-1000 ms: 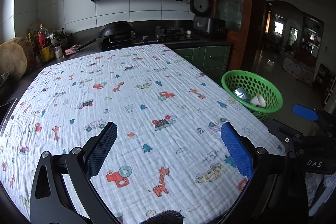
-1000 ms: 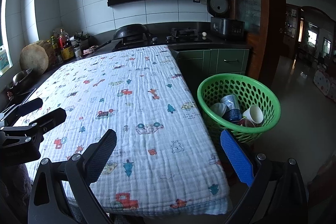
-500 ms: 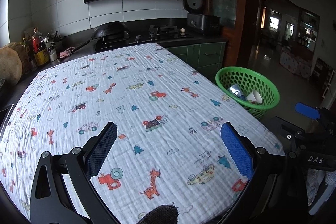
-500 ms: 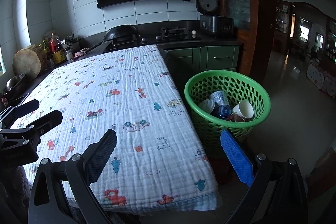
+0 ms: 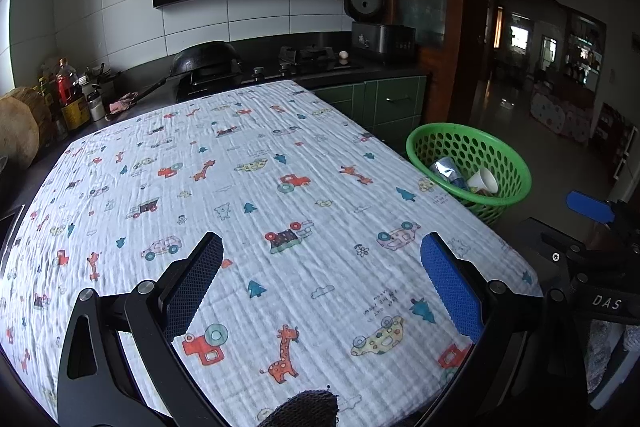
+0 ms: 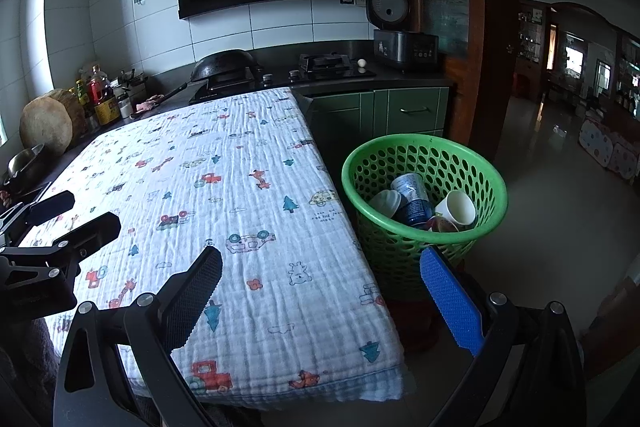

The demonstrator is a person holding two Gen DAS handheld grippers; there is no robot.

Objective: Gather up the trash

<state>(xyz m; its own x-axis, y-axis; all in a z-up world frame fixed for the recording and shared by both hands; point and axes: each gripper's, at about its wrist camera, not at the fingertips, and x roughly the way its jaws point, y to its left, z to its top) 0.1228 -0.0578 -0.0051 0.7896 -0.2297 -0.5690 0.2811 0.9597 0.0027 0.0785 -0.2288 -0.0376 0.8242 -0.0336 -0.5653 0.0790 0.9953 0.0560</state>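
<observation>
A green perforated basket (image 6: pixel 424 151) (image 5: pixel 468 133) stands on the floor by the table's right side. Inside it lie a white paper cup (image 6: pixel 456 207) (image 5: pixel 484 182), a blue can (image 6: pixel 412 193), a white bowl-like cup (image 6: pixel 386 201) and a silvery wrapper (image 5: pixel 446 167). My left gripper (image 5: pixel 320 267) hovers open over the near part of the cartoon-print tablecloth (image 5: pixel 256 195), holding nothing. My right gripper (image 6: pixel 320 275) hangs open above the table's near right corner, with its blue finger in front of the basket. No loose trash shows on the cloth (image 6: pixel 224 195).
Behind the table runs a dark counter with a wok (image 5: pixel 206 57), a stove (image 6: pixel 324 63), a rice cooker (image 6: pixel 390 27) and bottles (image 5: pixel 70 95) at the left. Green cabinets (image 6: pixel 400 111) stand behind the basket. Open tiled floor (image 6: pixel 560 207) extends to the right.
Both cameras have pulled back and drifted slightly, so the table and basket sit a little differently in view. Both grippers stay open and hold nothing.
</observation>
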